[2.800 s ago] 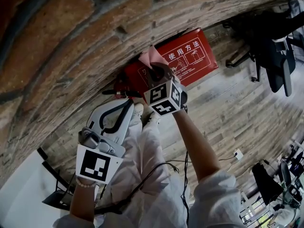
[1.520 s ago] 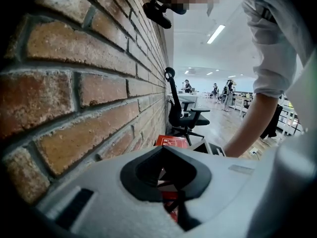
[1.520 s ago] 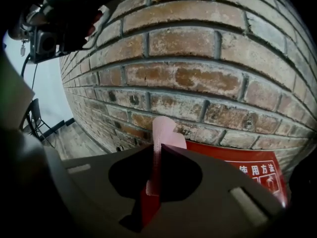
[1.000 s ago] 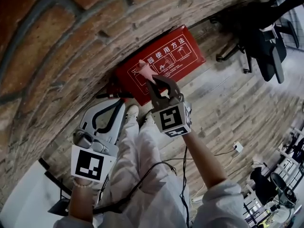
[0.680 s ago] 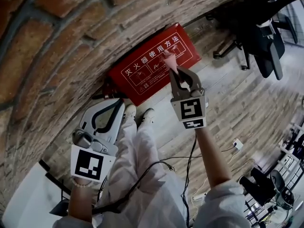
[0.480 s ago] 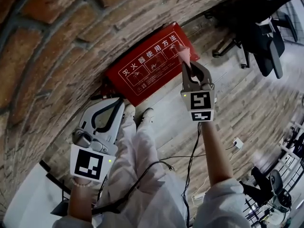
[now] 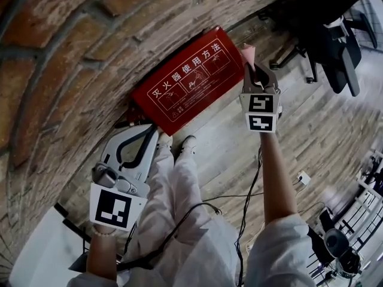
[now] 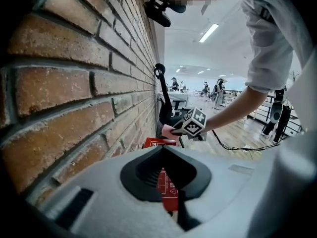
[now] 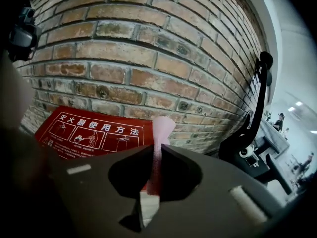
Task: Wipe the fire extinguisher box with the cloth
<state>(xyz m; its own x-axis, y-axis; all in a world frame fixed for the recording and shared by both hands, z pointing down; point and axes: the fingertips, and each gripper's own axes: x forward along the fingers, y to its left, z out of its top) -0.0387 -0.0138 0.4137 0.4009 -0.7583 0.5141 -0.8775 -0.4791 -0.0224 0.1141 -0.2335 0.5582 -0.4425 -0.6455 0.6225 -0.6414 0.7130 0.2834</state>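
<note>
One red fire extinguisher box (image 7: 185,79) is set on the wooden floor (image 7: 239,154), along the edge where the floor meets the brick wall (image 7: 90,40), with its printed white-lettered top turned upward. At the box's right end, by the corner nearest the wall, the pink cloth (image 7: 248,52) is held upright in the right gripper (image 7: 256,70), whose jaws are pressed together on a narrow fold of it, so that only a short tuft stands out past the tips. The step in hand is judged to be a wiping pass that is now at the right edge of the lid. The next move is likely to call for the tuft to be laid flat and pressed onto the red surface, then drawn back toward the left edge, with the strokes kept overlapping and the thin fold not allowed to slip from the grip. The left gripper (image 7: 154,129) is held back near the box's left corner, its jaws brought together with nothing between them; no part in the wiping is taken by it. Whether the cloth is actually touching the lid or hanging just past its corner cannot be told from any view. The box's left corner is partly covered by the left gripper, its side faces are not shown, and a dark object beside that corner cannot be made out. An office chair (image 7: 335,34) is seen well apart, beyond the right end.
</note>
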